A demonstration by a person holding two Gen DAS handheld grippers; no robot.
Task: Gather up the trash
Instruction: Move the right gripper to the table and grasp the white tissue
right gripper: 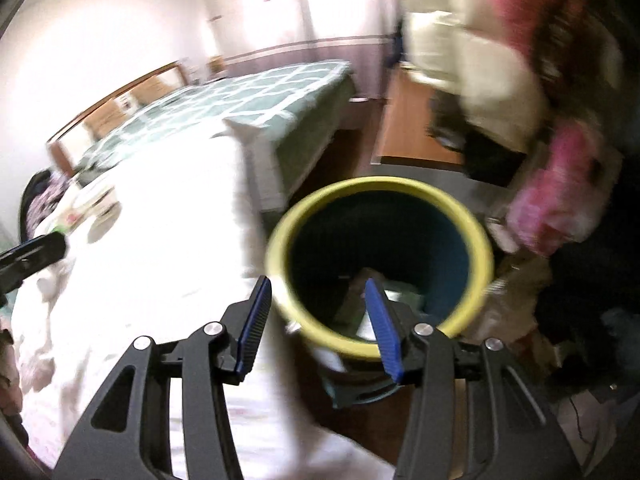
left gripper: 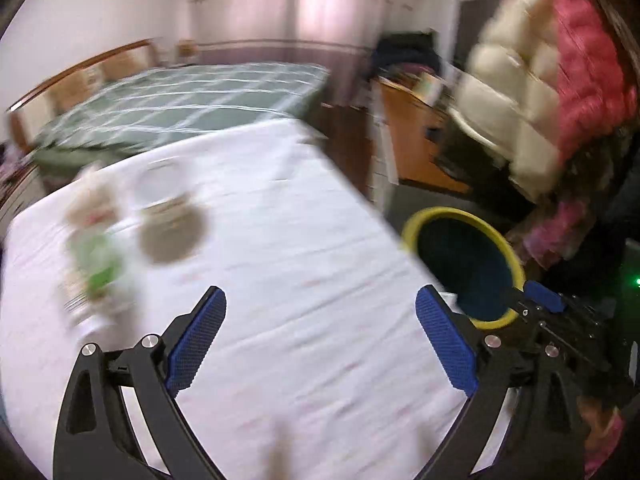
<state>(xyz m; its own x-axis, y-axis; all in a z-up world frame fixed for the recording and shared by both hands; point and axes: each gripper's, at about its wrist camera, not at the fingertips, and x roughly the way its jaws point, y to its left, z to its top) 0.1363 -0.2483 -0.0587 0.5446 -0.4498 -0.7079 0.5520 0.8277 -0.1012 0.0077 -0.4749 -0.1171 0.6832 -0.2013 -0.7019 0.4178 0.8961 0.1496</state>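
Over the white bedsheet [left gripper: 280, 264] we see our left gripper [left gripper: 320, 340] with its blue pads spread wide and only cloth showing between them. Up and to the left on the sheet lies a blurred scatter of trash: a round brownish paper disc [left gripper: 172, 232], a green wrapper [left gripper: 96, 264] and some pale crumpled scraps [left gripper: 94, 200] beside it, all well apart from the pads. Past the bed's right edge stands the yellow-rimmed bin [left gripper: 464, 264], dark blue inside, and our right gripper [left gripper: 540, 304] shows just at its near rim.

From the right wrist view, our right gripper [right gripper: 320, 320] hangs partly open above the near lip of the bin [right gripper: 380, 264]; one pad sits outside the rim, the other over the opening, and neither presses on anything. Pale and greenish scraps [right gripper: 384, 300] lie at the bottom of the bin. At the far left edge a dark finger of the left gripper [right gripper: 32, 256] pokes in over the sheet. Behind both stands a green checked bed [right gripper: 240, 104].
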